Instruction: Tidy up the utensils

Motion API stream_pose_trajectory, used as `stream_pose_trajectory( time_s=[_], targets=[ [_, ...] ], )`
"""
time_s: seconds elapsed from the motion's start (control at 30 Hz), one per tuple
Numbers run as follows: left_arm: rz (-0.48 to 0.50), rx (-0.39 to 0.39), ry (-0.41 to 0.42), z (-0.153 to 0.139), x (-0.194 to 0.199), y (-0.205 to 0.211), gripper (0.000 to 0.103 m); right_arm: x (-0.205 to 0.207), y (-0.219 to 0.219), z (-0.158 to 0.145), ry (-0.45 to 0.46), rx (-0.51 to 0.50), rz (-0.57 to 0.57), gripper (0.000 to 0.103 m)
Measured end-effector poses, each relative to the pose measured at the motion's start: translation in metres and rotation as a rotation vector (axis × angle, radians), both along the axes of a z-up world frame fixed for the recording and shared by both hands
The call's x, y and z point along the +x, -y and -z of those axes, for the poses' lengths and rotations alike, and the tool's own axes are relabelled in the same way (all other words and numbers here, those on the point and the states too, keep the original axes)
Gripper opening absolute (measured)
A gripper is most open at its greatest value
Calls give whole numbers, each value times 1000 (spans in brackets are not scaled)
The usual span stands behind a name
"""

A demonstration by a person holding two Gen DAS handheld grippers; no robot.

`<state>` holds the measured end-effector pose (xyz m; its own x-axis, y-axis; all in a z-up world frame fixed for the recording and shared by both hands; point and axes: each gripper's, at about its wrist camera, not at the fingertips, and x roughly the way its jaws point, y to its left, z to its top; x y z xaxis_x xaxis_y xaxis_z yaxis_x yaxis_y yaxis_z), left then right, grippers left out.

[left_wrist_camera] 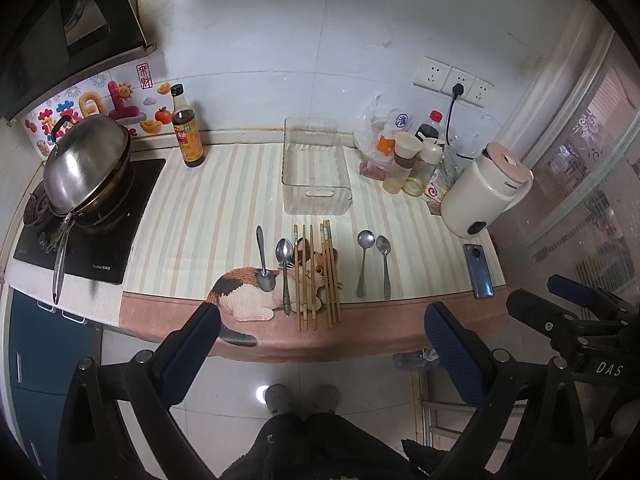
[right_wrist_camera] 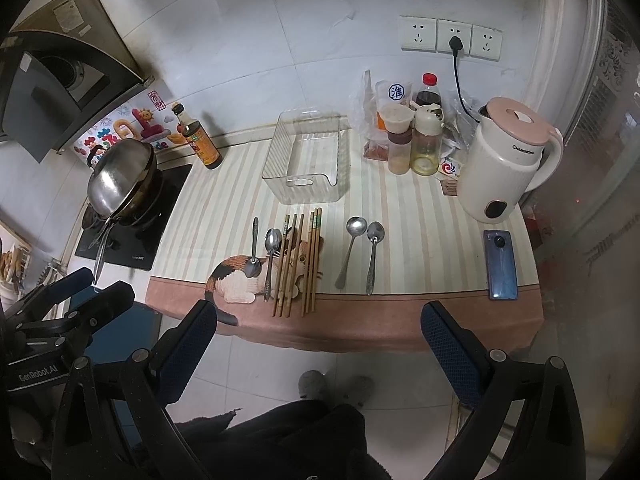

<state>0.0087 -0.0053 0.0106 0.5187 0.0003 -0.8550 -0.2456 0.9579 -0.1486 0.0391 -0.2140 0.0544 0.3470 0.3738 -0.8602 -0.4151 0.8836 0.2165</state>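
Observation:
A clear plastic bin [left_wrist_camera: 316, 168] [right_wrist_camera: 306, 160] stands empty at the back of the striped cloth. In front of it lie two metal spoons on the left [left_wrist_camera: 285, 272] [right_wrist_camera: 270, 258], several wooden chopsticks [left_wrist_camera: 316, 276] [right_wrist_camera: 298, 264] in the middle, and two metal spoons on the right [left_wrist_camera: 374, 264] [right_wrist_camera: 362, 256]. My left gripper [left_wrist_camera: 322, 340] is open and empty, held back from the counter's front edge. My right gripper [right_wrist_camera: 320, 336] is open and empty too, also short of the edge. The right gripper also shows in the left wrist view [left_wrist_camera: 576, 304].
A lidded wok [left_wrist_camera: 86, 168] sits on the stove at the left, with a sauce bottle [left_wrist_camera: 186, 128] beside it. Condiment jars [right_wrist_camera: 412, 140], a white kettle [right_wrist_camera: 506, 160] and a phone [right_wrist_camera: 502, 264] stand at the right. A glass door is at the far right.

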Motion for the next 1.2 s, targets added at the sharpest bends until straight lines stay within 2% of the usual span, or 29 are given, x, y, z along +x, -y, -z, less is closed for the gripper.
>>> stream_pose_trajectory(
  time_s=[0.47,1.2],
  targets=[
    [5,-2,13,-9,-1,6,103,-4,5,-5,7,0,8,103],
    [9,-6,22,-7,-6,5,103,-6,8,-7,13,3,6,103]
  ],
)
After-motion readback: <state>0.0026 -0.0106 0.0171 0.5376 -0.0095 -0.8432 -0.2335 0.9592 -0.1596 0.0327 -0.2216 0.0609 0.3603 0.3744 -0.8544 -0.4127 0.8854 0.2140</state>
